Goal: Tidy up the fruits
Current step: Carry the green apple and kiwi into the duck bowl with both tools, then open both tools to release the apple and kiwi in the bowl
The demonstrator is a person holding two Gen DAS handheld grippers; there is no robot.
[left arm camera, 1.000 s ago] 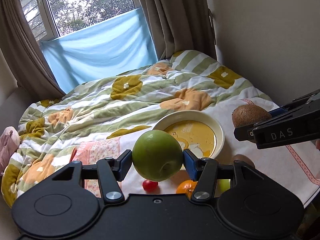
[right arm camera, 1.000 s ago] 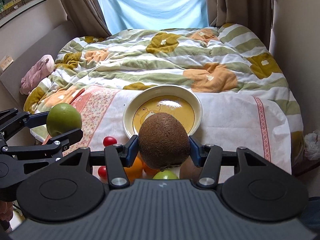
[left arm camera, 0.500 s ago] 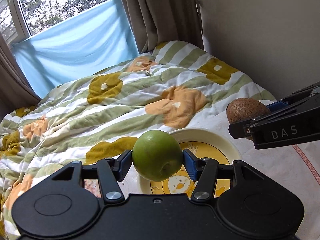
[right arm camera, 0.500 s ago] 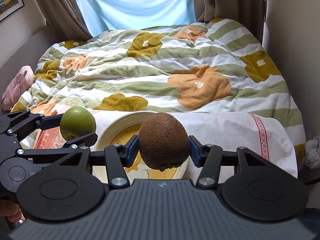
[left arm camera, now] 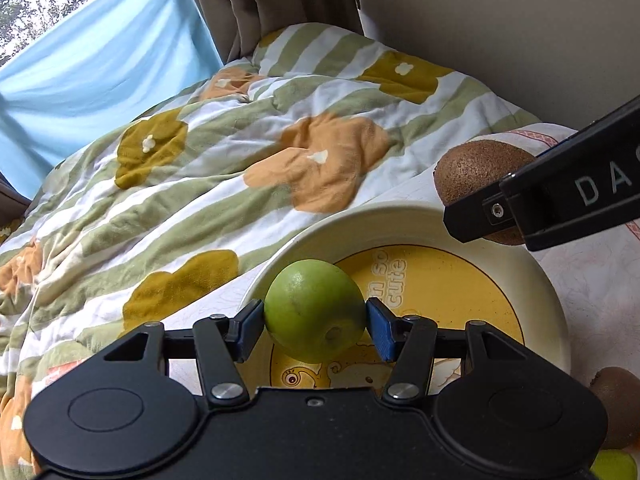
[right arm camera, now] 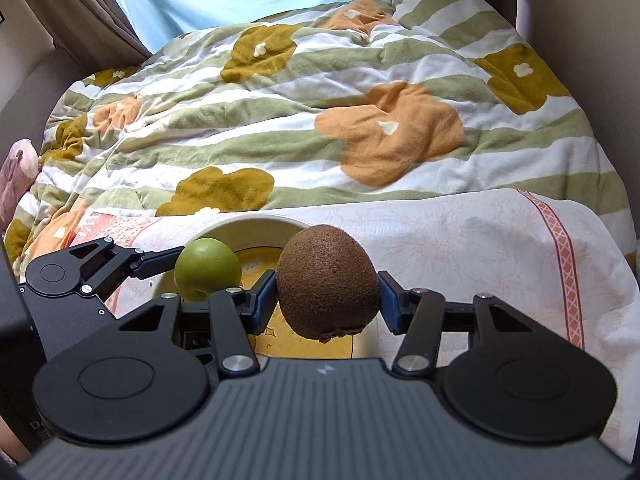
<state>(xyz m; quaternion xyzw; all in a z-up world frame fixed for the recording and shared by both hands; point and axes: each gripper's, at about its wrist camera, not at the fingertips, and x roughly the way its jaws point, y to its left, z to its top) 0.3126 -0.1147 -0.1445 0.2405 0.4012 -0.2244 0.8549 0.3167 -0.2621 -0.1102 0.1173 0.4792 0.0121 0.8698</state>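
Much of the cream plate (left arm camera: pixel 404 220) with its yellow centre lies hidden behind the black gripper bodies filling the lower frame of both views; its printed lettering is only partly legible. A second kiwi (left arm camera: pixel 614 390) and a yellow-green fruit (left arm camera: pixel 614 466) are cut off at the lower right of the left view. The left gripper (left arm camera: pixel 315 322) clamps a green apple (left arm camera: pixel 314 310) above the plate's left side. The right gripper (right arm camera: pixel 327 298), level at centre frame, clasps a brown kiwi (right arm camera: pixel 326 280) over the plate's right side, above the floral quilt (right arm camera: pixel 320 120).
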